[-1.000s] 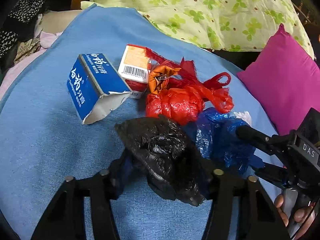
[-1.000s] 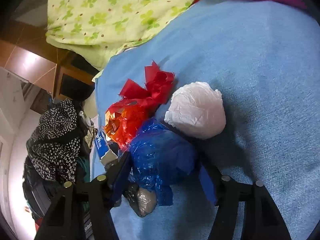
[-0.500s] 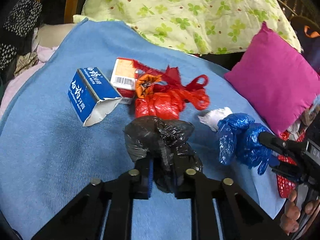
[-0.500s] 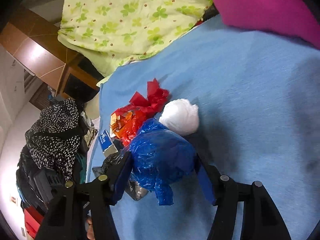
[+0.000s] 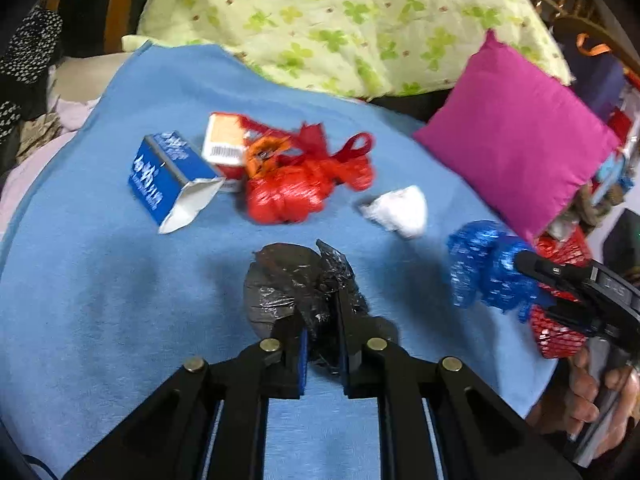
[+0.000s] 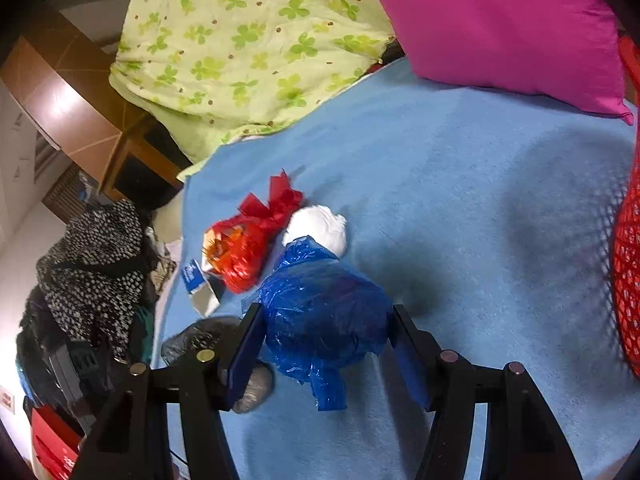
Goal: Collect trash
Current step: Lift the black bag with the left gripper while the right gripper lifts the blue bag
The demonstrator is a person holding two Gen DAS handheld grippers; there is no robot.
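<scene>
My left gripper (image 5: pixel 322 312) is shut on a crumpled black plastic bag (image 5: pixel 284 284) above the blue blanket (image 5: pixel 100 280). My right gripper (image 6: pixel 324 320) is shut on a blue plastic bag (image 6: pixel 320 312) and holds it off the blanket; it also shows in the left wrist view (image 5: pixel 488 272). On the blanket lie a red plastic bag (image 5: pixel 296 188), a white paper wad (image 5: pixel 400 210), a torn blue carton (image 5: pixel 168 180) and a red-and-white box (image 5: pixel 224 148).
A red mesh basket (image 6: pixel 628 264) stands at the blanket's right edge, also seen in the left wrist view (image 5: pixel 560 320). A magenta pillow (image 5: pixel 516 136) and a green clover quilt (image 5: pixel 340 20) lie behind. Clothes (image 6: pixel 92 256) are piled at left.
My left gripper closed on the black bag and lifted it back. My right gripper carried the blue bag up and right, toward the red basket, uncovering the white wad.
</scene>
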